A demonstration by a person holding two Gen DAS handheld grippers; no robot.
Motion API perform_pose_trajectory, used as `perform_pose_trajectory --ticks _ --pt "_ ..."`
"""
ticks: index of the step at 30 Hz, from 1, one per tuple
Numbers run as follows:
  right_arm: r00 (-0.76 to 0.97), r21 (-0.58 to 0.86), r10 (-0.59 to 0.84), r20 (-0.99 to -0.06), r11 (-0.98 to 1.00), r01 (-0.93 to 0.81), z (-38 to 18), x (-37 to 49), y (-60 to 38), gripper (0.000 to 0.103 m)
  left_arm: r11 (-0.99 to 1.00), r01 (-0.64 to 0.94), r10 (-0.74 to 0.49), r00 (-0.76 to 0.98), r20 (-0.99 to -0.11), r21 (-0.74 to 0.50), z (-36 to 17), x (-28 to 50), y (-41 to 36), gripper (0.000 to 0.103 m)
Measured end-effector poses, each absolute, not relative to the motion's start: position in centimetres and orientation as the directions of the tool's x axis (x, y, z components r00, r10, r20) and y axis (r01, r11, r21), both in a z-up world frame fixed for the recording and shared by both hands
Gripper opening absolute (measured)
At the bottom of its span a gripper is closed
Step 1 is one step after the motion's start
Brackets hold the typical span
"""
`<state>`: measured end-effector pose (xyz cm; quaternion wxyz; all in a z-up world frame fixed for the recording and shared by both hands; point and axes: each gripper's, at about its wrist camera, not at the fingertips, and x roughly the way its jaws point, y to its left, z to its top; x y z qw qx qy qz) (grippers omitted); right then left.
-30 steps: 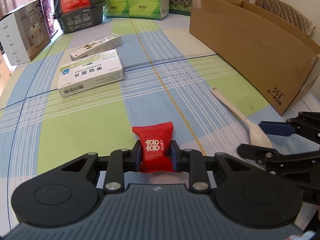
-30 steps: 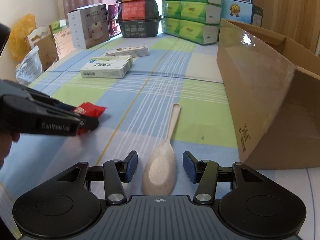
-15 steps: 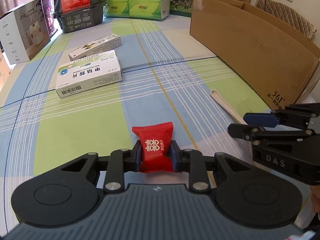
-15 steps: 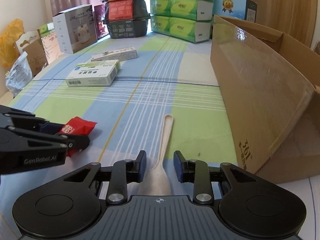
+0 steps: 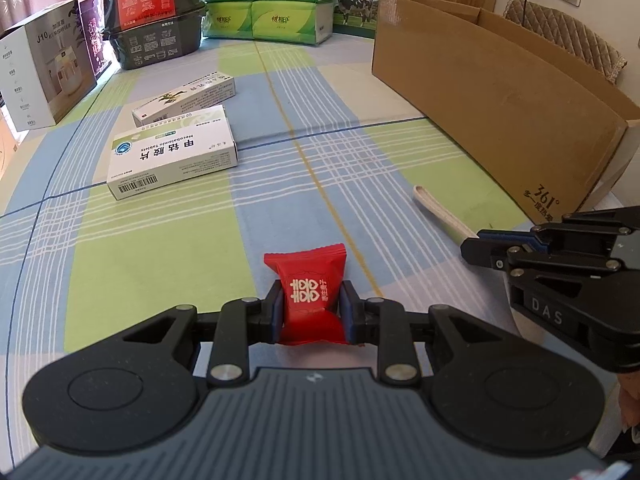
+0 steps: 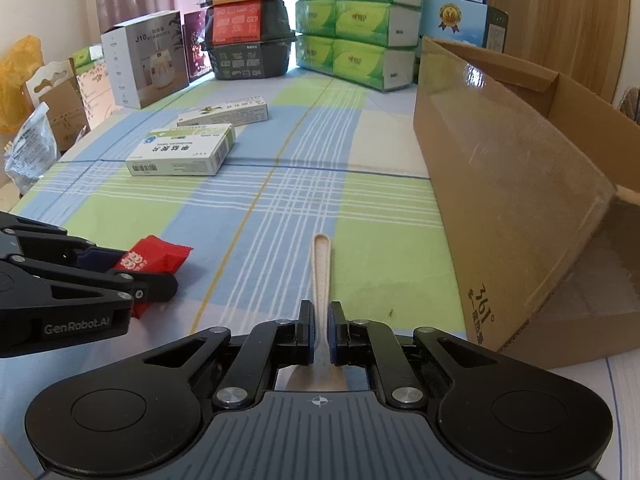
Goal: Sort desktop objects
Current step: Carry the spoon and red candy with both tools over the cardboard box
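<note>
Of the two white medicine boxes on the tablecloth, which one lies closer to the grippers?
The larger box printed "Mecobalamin Tablets", with a barcode on its end. The slimmer box lies just behind it, nearer the stacked packages.

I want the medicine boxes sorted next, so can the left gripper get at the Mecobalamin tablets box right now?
Probably not yet: the left gripper is shut on the red candy. The tablecloth between it and the Mecobalamin box lies clear.

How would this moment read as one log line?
left gripper: shut on red candy | right gripper: shut on spoon | cardboard box: open
</note>
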<state>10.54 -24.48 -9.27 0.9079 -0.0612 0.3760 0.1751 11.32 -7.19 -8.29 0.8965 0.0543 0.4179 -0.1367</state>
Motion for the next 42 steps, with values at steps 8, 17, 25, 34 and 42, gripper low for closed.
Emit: perform_pose_trajectory --ticks 8,17,25,34,42 --pt "0.677 0.028 0.281 -0.680 0.933 -0.359 -7.0 9.2 -25.1 0.003 0.948 0.318 -0.221 0.603 -0.766 -0.023 -7.5 10.2 -7.8 0.023" --pt "0.700 0.023 0.294 -0.650 0.929 -0.369 -3.6 7.2 -26.2 0.003 0.950 0.311 -0.225 0.615 -0.756 -0.029 -5.1 7.9 -9.5 0.023" --pt "0.729 0.035 0.309 -0.611 0.930 -0.366 -0.3 5.0 -27.5 0.003 0.962 0.271 -0.213 0.637 -0.741 -0.044 -2.1 5.5 -10.2 0.023" --pt "0.755 0.049 0.310 -0.578 0.937 -0.347 2.1 3.0 -29.6 0.003 0.963 0.268 -0.205 0.652 -0.730 -0.031 0.1 3.0 -12.0 0.022" --pt "0.772 0.055 0.300 -0.560 0.943 -0.327 3.3 1.9 -31.6 0.003 0.960 0.275 -0.224 0.664 -0.713 -0.045 1.6 1.9 -13.5 0.022"
